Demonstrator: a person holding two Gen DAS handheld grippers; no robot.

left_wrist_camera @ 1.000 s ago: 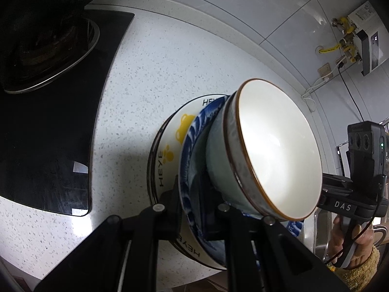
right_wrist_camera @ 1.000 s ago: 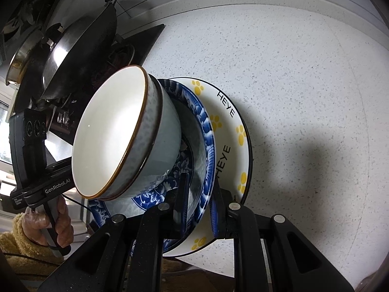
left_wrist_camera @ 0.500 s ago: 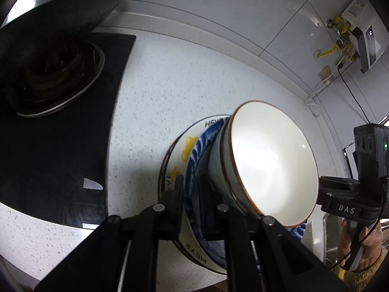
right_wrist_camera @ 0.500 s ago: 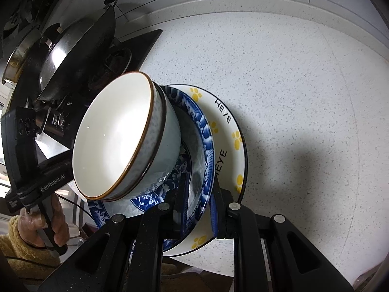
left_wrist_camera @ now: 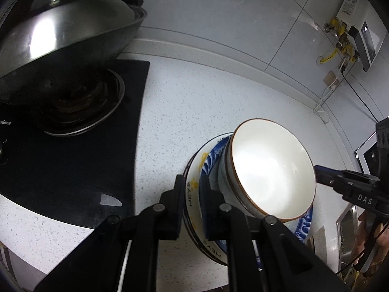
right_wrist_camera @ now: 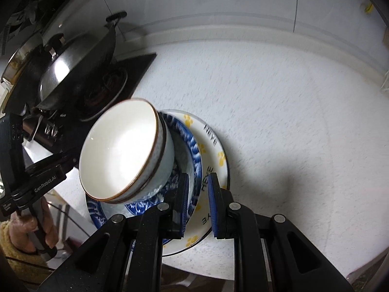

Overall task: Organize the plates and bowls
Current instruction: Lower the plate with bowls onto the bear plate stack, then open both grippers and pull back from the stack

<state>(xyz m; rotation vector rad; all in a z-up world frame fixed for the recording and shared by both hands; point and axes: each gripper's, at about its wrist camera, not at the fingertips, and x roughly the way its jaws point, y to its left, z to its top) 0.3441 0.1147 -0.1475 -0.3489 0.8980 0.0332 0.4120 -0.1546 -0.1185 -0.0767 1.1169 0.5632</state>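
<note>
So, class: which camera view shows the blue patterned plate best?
The right wrist view: the blue patterned plate shows its rim band and floral centre under the stacked bowls. The left wrist view catches only slivers of blue rim beside the bowls.

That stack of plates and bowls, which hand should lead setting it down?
Neither alone, probably: left tongs and right tongs each clamp opposite rims of the plates under the tilted bowls.

Both tongs, left (left_wrist_camera: 193, 202) and right (right_wrist_camera: 198, 203), clamped, angled downward.
</note>
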